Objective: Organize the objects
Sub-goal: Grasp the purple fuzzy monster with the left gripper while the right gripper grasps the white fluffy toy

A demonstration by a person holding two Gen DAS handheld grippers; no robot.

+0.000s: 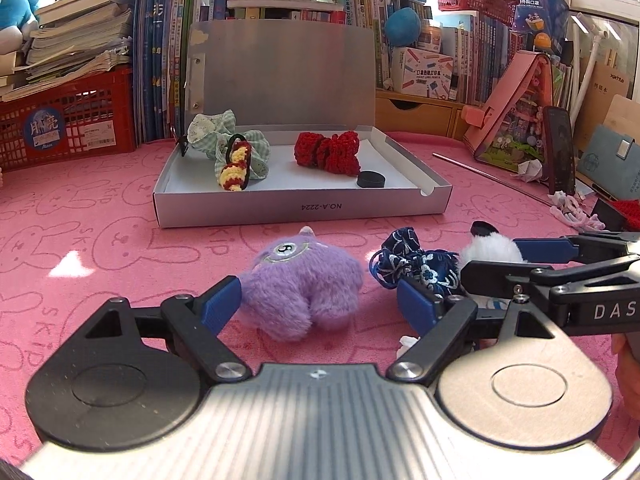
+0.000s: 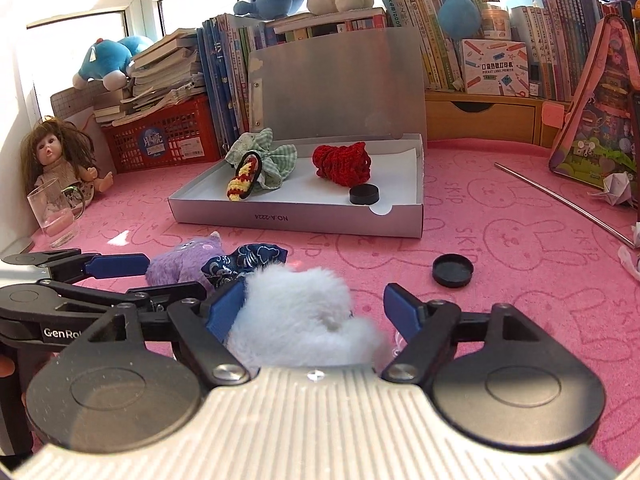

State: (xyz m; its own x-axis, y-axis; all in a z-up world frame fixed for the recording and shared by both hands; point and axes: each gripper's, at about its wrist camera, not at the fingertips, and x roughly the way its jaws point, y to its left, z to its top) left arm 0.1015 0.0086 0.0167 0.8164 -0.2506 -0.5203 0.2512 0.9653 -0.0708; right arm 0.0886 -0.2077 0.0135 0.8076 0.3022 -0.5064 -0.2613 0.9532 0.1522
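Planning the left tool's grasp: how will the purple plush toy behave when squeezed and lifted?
The purple plush toy looks soft and furry, so it will probably compress between the open left tool. It seems light, and its rounded, lumpy shape may sag or twist.

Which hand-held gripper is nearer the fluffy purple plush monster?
Left. The left hand-held gripper brackets the fluffy purple plush monster between open fingers; the right hand-held gripper sits farther right, around the white fluffy plush.

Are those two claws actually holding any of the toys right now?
No. The left gripper is open around the purple plush, and the right gripper is open around the white plush. Neither is clamped.
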